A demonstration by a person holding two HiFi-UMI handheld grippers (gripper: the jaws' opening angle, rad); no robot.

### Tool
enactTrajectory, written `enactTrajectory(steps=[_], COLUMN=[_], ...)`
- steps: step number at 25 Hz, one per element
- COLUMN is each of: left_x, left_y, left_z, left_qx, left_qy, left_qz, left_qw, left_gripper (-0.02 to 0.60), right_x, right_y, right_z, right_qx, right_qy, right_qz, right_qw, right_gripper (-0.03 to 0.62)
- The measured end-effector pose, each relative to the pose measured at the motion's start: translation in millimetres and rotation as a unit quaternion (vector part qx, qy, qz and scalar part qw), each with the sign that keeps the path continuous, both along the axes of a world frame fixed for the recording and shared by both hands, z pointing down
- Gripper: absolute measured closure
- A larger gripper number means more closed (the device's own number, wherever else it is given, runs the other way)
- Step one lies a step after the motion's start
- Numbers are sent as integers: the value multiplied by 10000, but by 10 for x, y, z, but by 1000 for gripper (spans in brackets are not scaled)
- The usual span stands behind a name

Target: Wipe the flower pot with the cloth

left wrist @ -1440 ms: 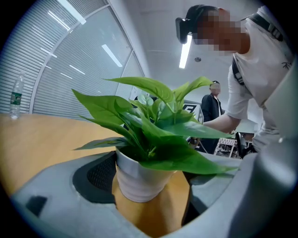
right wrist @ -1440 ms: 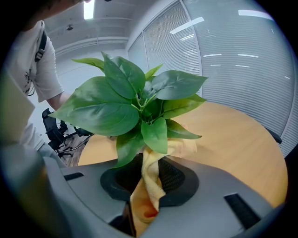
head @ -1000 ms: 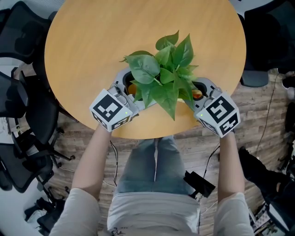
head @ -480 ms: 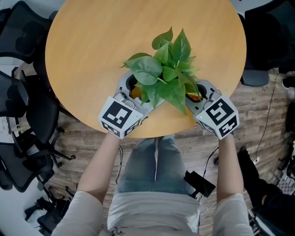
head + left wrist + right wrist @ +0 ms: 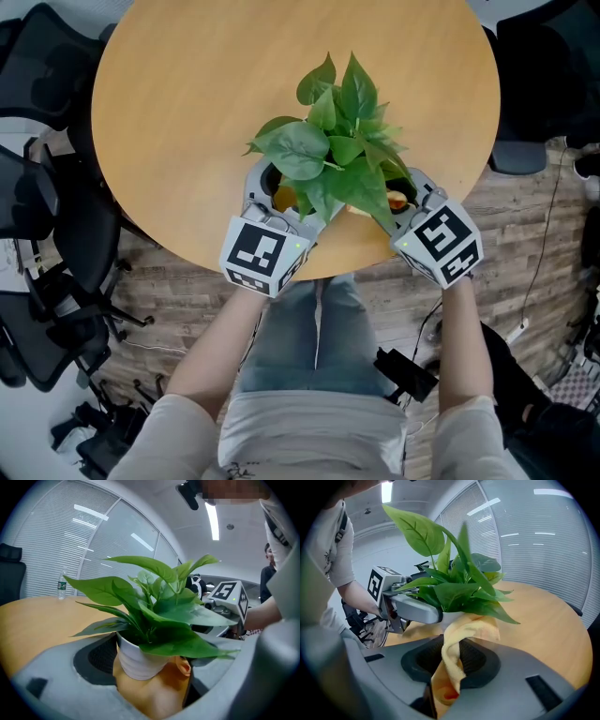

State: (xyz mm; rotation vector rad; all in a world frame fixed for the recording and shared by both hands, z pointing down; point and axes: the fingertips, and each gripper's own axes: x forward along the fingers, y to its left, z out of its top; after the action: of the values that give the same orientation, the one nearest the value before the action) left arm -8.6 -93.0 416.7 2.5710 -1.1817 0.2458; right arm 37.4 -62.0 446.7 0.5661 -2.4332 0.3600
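yellow cloth [image 5: 456,654] in right gripper [image 5: 412,199] jaws, pot [image 5: 136,662] in left gripper [image 5: 274,195]

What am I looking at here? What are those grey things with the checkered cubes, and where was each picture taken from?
There is no robot here. A person holds a hand-held two-jaw gripper in each hand, and the marker cubes are part of those tools.

One picture comes from a camera on the person's head, looking steeply down at a round wooden table. The other two come from cameras riding on the grippers, each looking along its own jaws.

On the table stands a leafy plant in a white flower pot. The left gripper has its jaws closed around the flower pot, seemingly steadying it. The right gripper pinches a yellow cloth, which runs up against the pot's side to wipe it.
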Motion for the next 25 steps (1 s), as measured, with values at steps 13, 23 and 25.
enactTrajectory(steps=[13,23,25], left_x=[-24,-175,-154], left_y=[75,69,13], left_z=[9,137,106], left_qx=[42,341,390], left_qy=[-62,-99,13], left_qz=[235,2296,2532], left_qw=[9997,9726,9666], left_gripper=[135,133,132], right_x=[60,106,103], right_y=[10,-57,-53], right_z=[33,30,37], right_qx=[-49,-1,-13], right_qy=[-19,-39,-35], right_qz=[-10,63,67], right_qw=[10000,10000,10000], right_gripper=[510,510,510])
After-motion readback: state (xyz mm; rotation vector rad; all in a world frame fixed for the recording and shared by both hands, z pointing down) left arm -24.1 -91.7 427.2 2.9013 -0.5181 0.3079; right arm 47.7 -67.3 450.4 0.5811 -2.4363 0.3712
